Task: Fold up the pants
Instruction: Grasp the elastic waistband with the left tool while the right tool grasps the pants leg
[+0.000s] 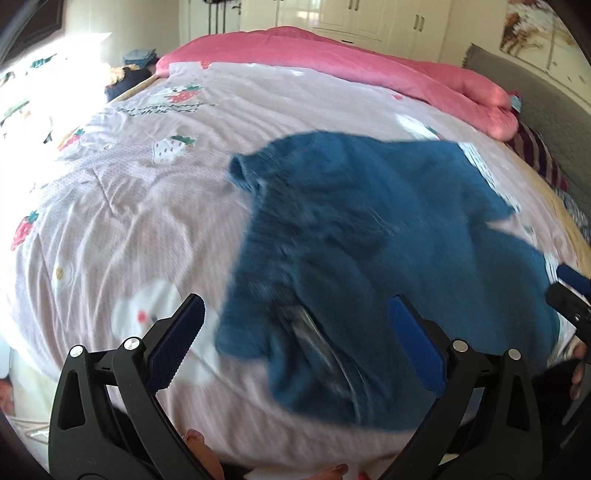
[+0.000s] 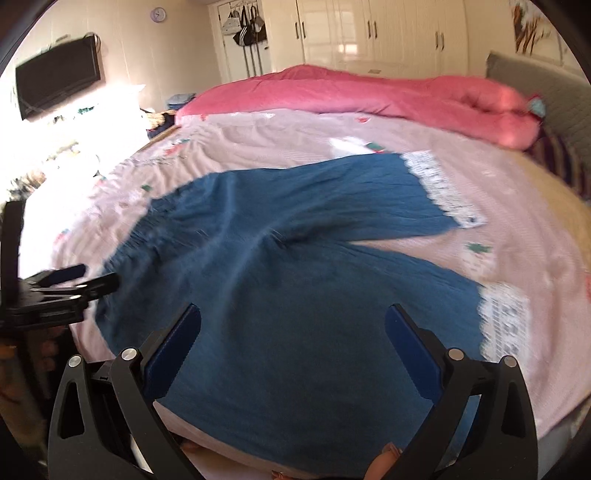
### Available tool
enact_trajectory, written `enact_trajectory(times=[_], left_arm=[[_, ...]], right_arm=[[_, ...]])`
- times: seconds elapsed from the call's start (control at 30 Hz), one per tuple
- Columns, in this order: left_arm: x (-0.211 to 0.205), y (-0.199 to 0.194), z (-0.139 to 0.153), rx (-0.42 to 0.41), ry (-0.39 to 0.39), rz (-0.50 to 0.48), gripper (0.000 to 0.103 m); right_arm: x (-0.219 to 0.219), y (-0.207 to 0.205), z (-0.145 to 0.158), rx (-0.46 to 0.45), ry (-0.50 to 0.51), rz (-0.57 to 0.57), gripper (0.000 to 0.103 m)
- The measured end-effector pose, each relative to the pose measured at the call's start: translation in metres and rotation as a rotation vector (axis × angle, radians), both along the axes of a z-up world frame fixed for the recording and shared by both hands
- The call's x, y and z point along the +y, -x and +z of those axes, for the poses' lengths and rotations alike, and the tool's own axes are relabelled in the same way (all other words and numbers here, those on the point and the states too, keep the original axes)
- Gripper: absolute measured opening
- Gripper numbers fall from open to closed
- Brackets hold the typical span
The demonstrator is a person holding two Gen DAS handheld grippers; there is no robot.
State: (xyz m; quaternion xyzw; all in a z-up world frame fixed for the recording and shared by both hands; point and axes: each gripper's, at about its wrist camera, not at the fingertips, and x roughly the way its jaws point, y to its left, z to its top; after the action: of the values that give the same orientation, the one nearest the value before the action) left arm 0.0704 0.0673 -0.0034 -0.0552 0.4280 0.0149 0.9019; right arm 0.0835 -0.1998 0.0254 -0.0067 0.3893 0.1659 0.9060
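Lying soft and limp ahead of both wide-open, empty tools point(image 1: 295, 347) point(image 2: 291, 347), the pants point(image 2: 295, 258) are best gripped at the waistband point(image 1: 236, 325).

A home bedroom: a bed point(image 2: 258, 147) with a pink duvet point(image 2: 369, 96), white wardrobes point(image 2: 369, 33), and a wall-mounted television point(image 2: 57, 75).

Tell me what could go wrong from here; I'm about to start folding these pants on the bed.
The blue pants lie with legs splayed apart and the waist end bunched, so a fold may come out crooked. The quilt beneath is wrinkled and could be pinched along. Both the left hand-held gripper and right hand-held gripper are open, gripping nothing.
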Motion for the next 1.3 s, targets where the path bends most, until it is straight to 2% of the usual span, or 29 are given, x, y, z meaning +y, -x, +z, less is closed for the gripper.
enact_trajectory(times=[0.1, 0.27, 0.43, 0.53, 0.67, 0.73, 0.77, 0.83, 0.9, 0.93, 1.0, 1.03, 1.1, 1.2, 1.3], left_arm=[[0.015, -0.028, 0.003, -0.003, -0.008, 0.034, 0.094], [0.032, -0.08, 0.009, 0.008, 0.01, 0.055, 0.094], [0.041, -0.131, -0.004, 0.092, 0.007, -0.011, 0.094], [0.043, -0.144, -0.009, 0.096, -0.036, -0.027, 0.094], [0.055, -0.157, -0.017, 0.086, 0.002, -0.02, 0.092], [0.058, -0.161, -0.021, 0.085, 0.025, -0.028, 0.079], [0.06, -0.163, -0.024, 0.088, 0.042, -0.033, 0.076], [0.062, -0.168, -0.027, 0.091, 0.059, -0.043, 0.064], [0.061, -0.173, -0.03, 0.086, 0.066, -0.071, 0.055], [0.06, -0.175, -0.031, 0.09, 0.074, -0.087, 0.045], [0.057, -0.178, -0.032, 0.093, 0.084, -0.119, 0.037], [0.056, -0.178, -0.033, 0.087, 0.073, -0.127, 0.028], [0.057, -0.178, -0.034, 0.082, 0.1, -0.146, 0.021], [0.06, -0.175, -0.029, 0.065, 0.113, -0.161, 0.011], [0.062, -0.166, -0.013, 0.006, 0.137, -0.173, 0.01]], right_arm=[[0.017, -0.029, 0.008, -0.012, 0.045, 0.046, 0.099], [0.031, -0.084, 0.005, 0.047, -0.008, 0.055, 0.099], [0.046, -0.12, -0.001, 0.054, 0.008, 0.086, 0.099], [0.05, -0.133, -0.005, 0.037, 0.057, 0.104, 0.099], [0.056, -0.143, -0.014, 0.029, 0.1, 0.123, 0.099], [0.06, -0.149, -0.017, 0.02, 0.123, 0.14, 0.099], [0.062, -0.15, -0.017, 0.018, 0.129, 0.147, 0.099], [0.067, -0.155, -0.018, 0.011, 0.133, 0.174, 0.099], [0.072, -0.161, -0.019, 0.009, 0.127, 0.201, 0.099], [0.075, -0.166, -0.02, 0.007, 0.13, 0.211, 0.099], [0.082, -0.176, -0.021, 0.014, 0.135, 0.229, 0.099], [0.085, -0.182, -0.022, 0.025, 0.135, 0.239, 0.099], [0.092, -0.2, -0.026, 0.051, 0.142, 0.267, 0.099], [0.108, -0.226, -0.029, 0.047, 0.208, 0.303, 0.099], [0.123, -0.246, -0.032, 0.04, 0.279, 0.343, 0.099]])
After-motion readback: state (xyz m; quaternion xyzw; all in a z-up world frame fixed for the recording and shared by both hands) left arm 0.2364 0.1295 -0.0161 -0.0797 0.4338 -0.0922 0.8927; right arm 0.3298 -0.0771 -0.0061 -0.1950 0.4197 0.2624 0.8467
